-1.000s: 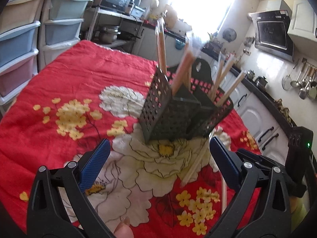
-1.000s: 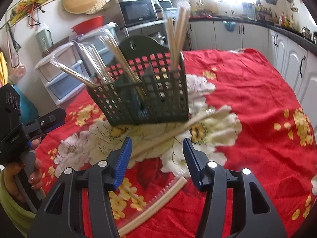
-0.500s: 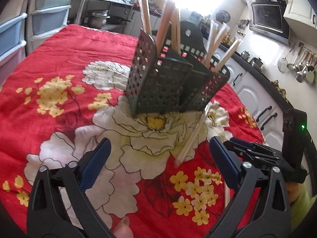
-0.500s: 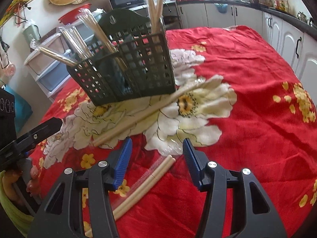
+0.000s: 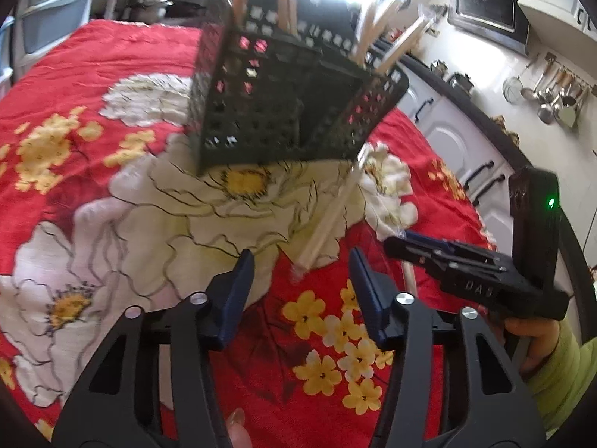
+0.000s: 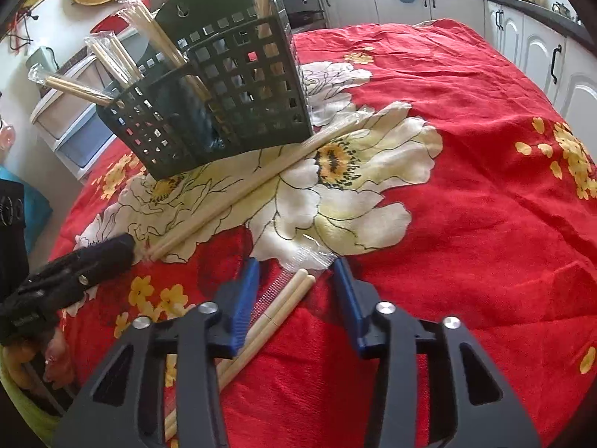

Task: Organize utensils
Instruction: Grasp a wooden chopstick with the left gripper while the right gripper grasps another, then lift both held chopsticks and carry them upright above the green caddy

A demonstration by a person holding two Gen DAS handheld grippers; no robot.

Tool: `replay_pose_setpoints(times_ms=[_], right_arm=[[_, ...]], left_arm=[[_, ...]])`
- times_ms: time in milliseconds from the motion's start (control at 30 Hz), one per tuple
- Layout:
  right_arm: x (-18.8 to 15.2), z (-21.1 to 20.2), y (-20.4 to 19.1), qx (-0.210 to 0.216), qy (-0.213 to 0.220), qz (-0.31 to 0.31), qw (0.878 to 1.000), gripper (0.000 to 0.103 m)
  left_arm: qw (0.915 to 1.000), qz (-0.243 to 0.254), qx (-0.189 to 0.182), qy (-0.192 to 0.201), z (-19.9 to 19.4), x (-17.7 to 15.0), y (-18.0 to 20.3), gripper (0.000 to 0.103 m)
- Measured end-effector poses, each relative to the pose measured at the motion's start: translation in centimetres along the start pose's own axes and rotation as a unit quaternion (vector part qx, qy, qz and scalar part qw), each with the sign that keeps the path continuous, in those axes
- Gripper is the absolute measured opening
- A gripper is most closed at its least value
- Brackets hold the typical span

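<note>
Both wrapped chopstick pairs lie on the red worktop cloth [image 6: 466,119] near the green caddy [image 6: 224,93]. The right gripper [image 6: 294,291] jaws, just narrowing, straddle one pair [image 6: 283,306] without pinching; the left gripper [image 5: 298,283] jaws, also closing, sit empty short of the other pair [image 5: 332,220]. Light, stiff, slick plastic sleeve (probably slippery), so I'd pinch mid-shaft.

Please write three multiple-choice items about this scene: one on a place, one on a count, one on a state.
1. Where do the wrapped wooden chopstick pairs still to be sorted lie?
A. on the red flowered cloth
B. in a drawer
C. on the floor

2. How many pairs lie loose?
A. two
B. five
C. none

3. How stands the dark green perforated plastic holder?
A. empty
B. upright, holding chopsticks
C. upside down

Key: 1 A, both rest on cloth; 2 A, one by the holder, one between the right gripper jaws; 3 B, sticks rise from it.
</note>
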State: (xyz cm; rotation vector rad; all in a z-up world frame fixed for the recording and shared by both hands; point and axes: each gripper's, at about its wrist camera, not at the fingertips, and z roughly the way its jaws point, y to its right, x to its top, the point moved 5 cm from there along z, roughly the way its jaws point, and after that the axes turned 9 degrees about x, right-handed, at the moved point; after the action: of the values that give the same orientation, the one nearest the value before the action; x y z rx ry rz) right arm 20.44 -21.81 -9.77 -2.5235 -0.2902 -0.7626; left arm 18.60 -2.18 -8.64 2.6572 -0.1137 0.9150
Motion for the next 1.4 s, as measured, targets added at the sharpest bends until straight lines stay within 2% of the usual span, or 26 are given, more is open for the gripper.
replay_pose_setpoints(times_ms=[133, 233, 400, 700, 800, 1067, 1400], right_arm=[[0.0, -0.2, 0.7, 0.0, 0.005, 0.013, 1.0, 0.019], [0.1, -0.2, 1.0, 0.004, 0.009, 0.021, 1.0, 0.015], [0.1, -0.4, 1.1, 0.01, 0.013, 0.028, 0.999, 0.012], [0.3, -0.9, 1.1, 0.03, 0.025, 0.043, 0.998, 0.01], [0.6, -1.7, 0.8, 0.05, 0.043, 0.042, 0.997, 0.009], [2.5, -4.3, -0.8, 0.064, 0.094, 0.013, 0.993, 0.007], [5.9, -8.4, -3.0, 0.081, 0.155, -0.026, 0.984, 0.006]], left_arm=[[0.9999, 0.01, 0.0, -0.012, 1.1, -0.3, 0.5, 0.035], [0.9998, 0.016, 0.002, -0.013, 1.4, -0.2, 0.8, 0.03], [0.9997, 0.013, -0.004, -0.019, 2.0, -0.1, 0.8, 0.016], [0.9998, 0.012, -0.011, -0.012, 1.7, 0.0, 1.0, 0.006], [0.9998, 0.012, -0.014, 0.002, 0.6, 0.3, 1.0, 0.005], [0.998, 0.014, -0.024, 0.057, -3.6, 2.0, 1.2, 0.004], [0.9899, 0.017, -0.031, 0.137, -8.5, 5.5, 2.0, 0.003]])
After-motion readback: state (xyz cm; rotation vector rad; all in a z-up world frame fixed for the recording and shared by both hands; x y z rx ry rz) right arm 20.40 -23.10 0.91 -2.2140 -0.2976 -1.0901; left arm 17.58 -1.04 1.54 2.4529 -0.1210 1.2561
